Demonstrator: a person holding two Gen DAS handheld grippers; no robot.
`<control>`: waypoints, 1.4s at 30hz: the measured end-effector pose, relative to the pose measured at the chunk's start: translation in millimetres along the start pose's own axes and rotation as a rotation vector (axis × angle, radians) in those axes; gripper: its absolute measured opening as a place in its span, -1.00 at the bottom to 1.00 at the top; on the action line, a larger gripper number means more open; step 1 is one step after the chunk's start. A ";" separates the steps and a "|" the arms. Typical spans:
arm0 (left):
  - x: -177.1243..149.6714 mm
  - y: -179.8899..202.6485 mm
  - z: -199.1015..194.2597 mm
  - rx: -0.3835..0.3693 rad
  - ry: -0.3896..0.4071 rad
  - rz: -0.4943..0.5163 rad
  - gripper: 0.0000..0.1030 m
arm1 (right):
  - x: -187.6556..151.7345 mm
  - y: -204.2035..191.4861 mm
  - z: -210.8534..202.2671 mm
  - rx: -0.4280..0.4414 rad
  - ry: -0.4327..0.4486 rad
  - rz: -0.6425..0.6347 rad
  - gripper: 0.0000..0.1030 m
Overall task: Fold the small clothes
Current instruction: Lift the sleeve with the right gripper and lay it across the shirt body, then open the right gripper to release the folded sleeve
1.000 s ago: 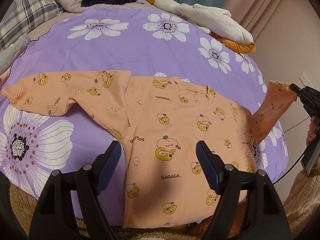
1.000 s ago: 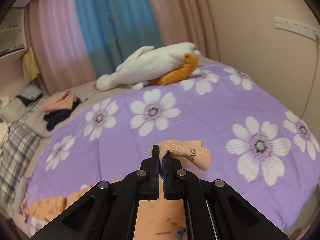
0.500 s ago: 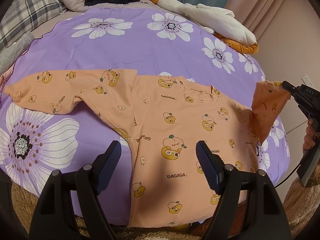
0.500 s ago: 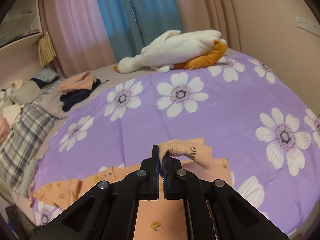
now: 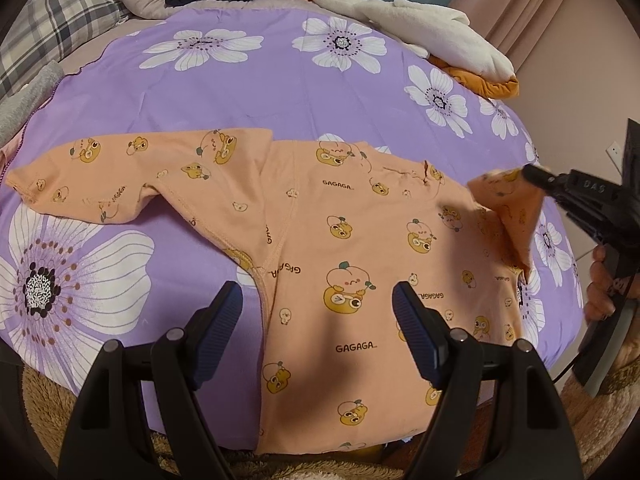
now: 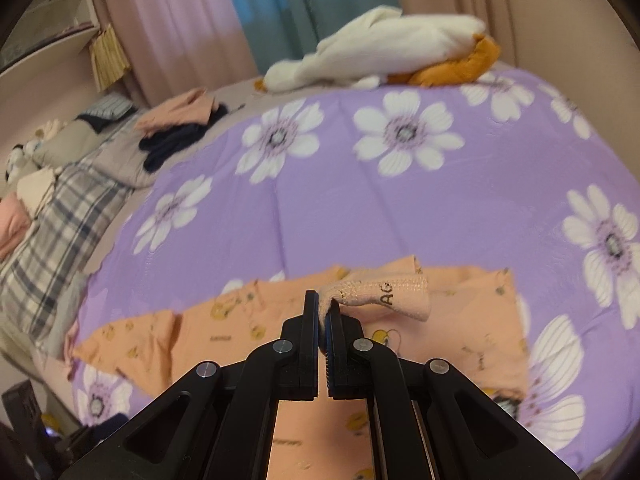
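Both wrist views down onto bedspread (image 5: 320, 92)

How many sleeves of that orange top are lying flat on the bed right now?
1. The left sleeve lies spread flat on the purple bedspread. The other sleeve is lifted off the bed, its cuff pinched in the right tool.

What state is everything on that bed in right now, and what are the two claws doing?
Orange shirt: spread flat on the bed, one sleeve lifted.
Lifted sleeve: cuff pinched, raised over the shirt body.
Other sleeve: lying flat, stretched out.
Right claw: shut on the cuff.
Left claw: open, empty, above the shirt's hem.
Plush duck: lying on its side.
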State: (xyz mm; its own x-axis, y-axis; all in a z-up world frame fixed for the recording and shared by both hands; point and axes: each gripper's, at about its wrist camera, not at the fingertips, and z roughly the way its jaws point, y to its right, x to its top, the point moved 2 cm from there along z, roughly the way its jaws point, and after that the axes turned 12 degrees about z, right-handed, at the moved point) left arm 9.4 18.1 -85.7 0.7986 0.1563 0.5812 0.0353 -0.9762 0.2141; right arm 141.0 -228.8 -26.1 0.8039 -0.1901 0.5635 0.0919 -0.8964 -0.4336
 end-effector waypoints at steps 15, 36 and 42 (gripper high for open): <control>-2.3 0.7 3.6 -0.007 -0.015 0.008 0.50 | -48.2 -11.7 48.3 -0.026 -0.185 -0.028 -0.92; 1.5 -0.5 11.3 -0.046 -0.016 -0.012 0.52 | -73.2 -7.1 68.9 0.067 -0.348 0.000 0.05; 8.6 18.0 21.1 -0.067 -0.036 0.036 0.53 | -44.1 13.7 15.0 0.136 -0.204 0.049 0.24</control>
State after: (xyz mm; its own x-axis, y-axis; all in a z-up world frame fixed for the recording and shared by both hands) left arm 29.6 -1.3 -93.4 0.8196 0.1152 0.5612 -0.0330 -0.9685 0.2469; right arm 115.5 -226.7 -67.5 0.9102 -0.1350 0.3915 0.1166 -0.8235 -0.5552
